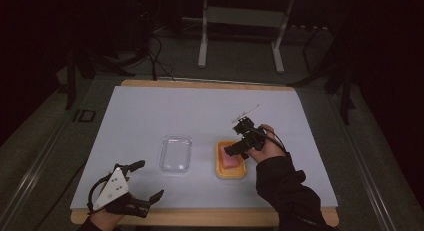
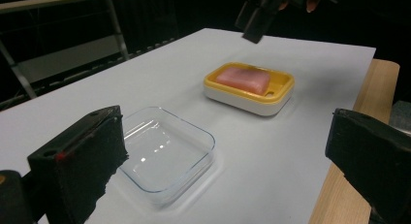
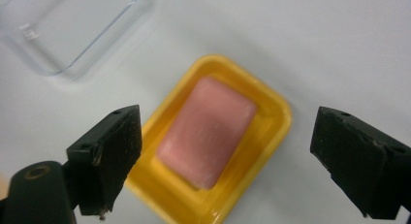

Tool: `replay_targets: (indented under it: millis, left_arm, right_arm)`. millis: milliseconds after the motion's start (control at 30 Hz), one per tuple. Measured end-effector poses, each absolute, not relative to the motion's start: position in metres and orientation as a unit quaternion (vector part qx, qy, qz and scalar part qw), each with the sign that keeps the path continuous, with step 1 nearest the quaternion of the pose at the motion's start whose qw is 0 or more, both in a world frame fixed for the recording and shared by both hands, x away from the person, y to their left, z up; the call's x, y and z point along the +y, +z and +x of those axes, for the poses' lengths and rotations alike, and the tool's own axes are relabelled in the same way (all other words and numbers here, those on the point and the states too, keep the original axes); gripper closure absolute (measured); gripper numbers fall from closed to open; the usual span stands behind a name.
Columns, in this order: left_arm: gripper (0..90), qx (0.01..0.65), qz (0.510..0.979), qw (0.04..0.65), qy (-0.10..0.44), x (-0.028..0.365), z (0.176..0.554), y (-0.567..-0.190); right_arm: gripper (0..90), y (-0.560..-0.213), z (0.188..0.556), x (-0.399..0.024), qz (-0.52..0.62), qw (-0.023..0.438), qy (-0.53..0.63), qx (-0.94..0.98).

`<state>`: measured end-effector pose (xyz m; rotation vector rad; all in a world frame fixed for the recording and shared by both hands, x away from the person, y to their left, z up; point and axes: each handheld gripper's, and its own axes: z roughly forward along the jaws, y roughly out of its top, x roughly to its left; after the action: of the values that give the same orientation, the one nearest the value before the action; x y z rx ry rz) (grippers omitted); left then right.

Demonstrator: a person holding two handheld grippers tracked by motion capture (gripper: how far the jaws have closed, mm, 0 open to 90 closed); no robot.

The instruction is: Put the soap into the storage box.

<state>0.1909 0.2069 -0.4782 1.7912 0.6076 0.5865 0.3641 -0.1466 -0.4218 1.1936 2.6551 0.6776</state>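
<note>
Two grippers, both spread wide and empty: my right gripper hangs just above the pink soap, which lies in the yellow soap dish, so I judge the placing done. My left gripper waits left of that dish, past the clear glass tray. What remains looks like backing away. White sheet on wood, dark room beyond
</note>
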Motion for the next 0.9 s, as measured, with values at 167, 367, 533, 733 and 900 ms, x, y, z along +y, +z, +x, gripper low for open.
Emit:
replay_targets:
  millis: [167,367,533,733,900]
  left_arm:
    - [1.2,0.257,0.757,0.547,0.248,0.207,0.191,-0.479]
    - [1.2,0.260,0.757,0.546,0.248,0.207,0.191,-0.479]
    - [1.2,0.261,0.758,0.544,0.249,0.207,0.191,-0.480]
    - [1.2,0.263,0.760,0.539,0.249,0.207,0.191,-0.481]
    - [1.2,0.264,0.760,0.539,0.249,0.206,0.192,-0.481]
  right_arm:
    - [12.7,-0.422,0.362,-0.161,0.394,0.087,0.219,0.888]
    - [12.6,-0.428,0.353,-0.181,0.359,0.083,0.254,0.894]
    - [12.7,-0.434,0.345,-0.199,0.365,0.085,0.285,0.882]
    - [12.7,-0.442,0.333,-0.225,0.369,0.108,0.299,0.874]
    - [13.0,-0.453,0.324,-0.242,0.379,0.125,0.312,0.862]
